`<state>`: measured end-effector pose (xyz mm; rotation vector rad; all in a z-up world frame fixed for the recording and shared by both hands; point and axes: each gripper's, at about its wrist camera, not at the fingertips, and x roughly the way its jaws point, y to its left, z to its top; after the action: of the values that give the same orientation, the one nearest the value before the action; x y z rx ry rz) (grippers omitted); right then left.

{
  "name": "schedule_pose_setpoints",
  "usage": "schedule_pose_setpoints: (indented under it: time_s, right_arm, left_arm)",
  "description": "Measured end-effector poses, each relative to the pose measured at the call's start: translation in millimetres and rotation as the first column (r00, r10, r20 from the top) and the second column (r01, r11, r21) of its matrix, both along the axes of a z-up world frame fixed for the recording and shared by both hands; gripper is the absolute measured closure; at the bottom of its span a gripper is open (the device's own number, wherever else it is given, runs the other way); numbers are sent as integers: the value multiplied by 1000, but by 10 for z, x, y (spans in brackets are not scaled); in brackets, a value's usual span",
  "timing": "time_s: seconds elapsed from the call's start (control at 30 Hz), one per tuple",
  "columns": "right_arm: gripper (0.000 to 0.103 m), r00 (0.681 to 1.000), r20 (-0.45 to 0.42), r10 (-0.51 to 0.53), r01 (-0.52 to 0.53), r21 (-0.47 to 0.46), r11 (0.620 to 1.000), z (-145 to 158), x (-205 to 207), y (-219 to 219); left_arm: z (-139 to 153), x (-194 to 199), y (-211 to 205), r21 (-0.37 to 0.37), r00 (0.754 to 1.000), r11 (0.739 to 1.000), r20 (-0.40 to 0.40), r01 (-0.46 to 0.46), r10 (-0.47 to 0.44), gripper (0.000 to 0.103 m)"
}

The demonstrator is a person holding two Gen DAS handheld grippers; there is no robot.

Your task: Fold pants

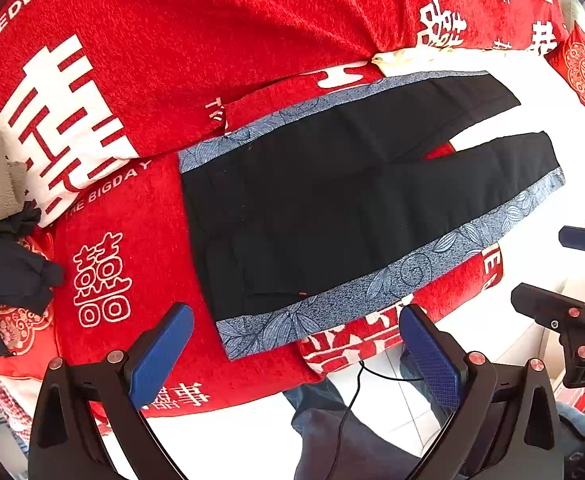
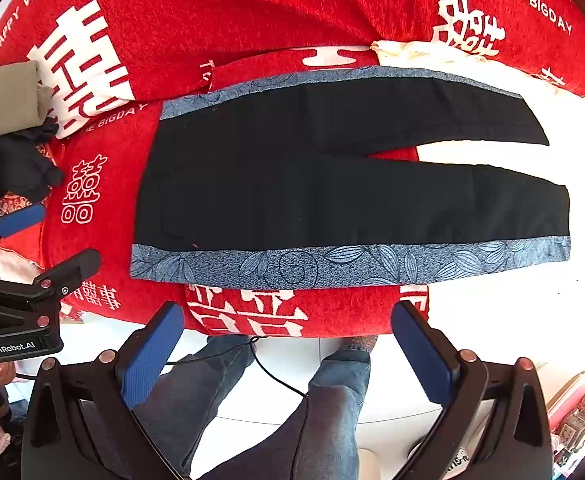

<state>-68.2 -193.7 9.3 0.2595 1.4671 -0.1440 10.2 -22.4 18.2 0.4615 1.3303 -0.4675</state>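
Pants (image 2: 332, 196), black with blue leaf-patterned side stripes, lie spread flat on a red blanket (image 2: 232, 12) printed with white characters, waistband at left, legs parted toward the right. Dark clothing (image 2: 24, 168), possibly more garments, sits bunched at the blanket's left edge. Left claw (image 1: 296, 356) and right claw (image 2: 288, 356) hover near the front edge, both wide open, holding nothing.
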Motion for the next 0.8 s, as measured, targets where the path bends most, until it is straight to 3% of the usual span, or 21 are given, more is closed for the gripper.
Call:
schedule_pose_setpoints:
  time_s: [0.8]
  right_arm:
    - [0,999,5,-39,40,-41,998,71,-100,-126]
  left_arm:
    - [47,-49,-102,4,999,999,29,34,-34,0]
